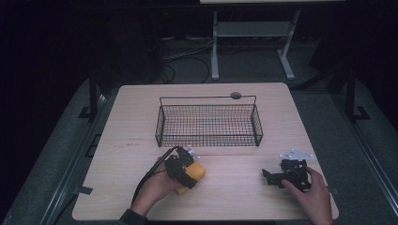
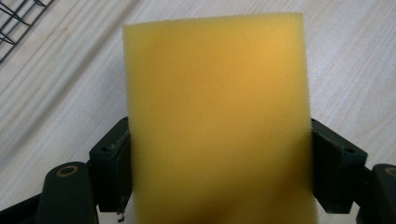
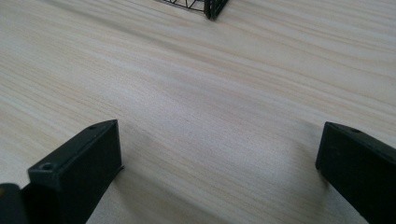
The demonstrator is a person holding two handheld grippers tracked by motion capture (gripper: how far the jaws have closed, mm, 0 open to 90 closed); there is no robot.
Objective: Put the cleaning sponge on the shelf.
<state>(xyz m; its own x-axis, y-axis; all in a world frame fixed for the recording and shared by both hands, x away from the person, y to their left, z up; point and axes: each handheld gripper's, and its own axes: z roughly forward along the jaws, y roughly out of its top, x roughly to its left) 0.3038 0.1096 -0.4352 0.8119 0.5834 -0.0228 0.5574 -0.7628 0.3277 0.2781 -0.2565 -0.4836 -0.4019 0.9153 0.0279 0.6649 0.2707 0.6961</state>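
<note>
A yellow sponge block rests low over the light wooden table, just in front of the wire basket's left end. My left gripper is shut on it. In the left gripper view the sponge stands between the two black jaws, and both pads press on its sides. My right gripper lies at the table's front right, held by a hand, with its jaws pointing left. In the right gripper view this gripper stands open over bare wood, with nothing between its jaws.
A black wire basket with nothing in it stands in the middle of the table, behind both grippers; one corner shows as basket wire and basket corner. A white frame stands on the dark floor beyond the table.
</note>
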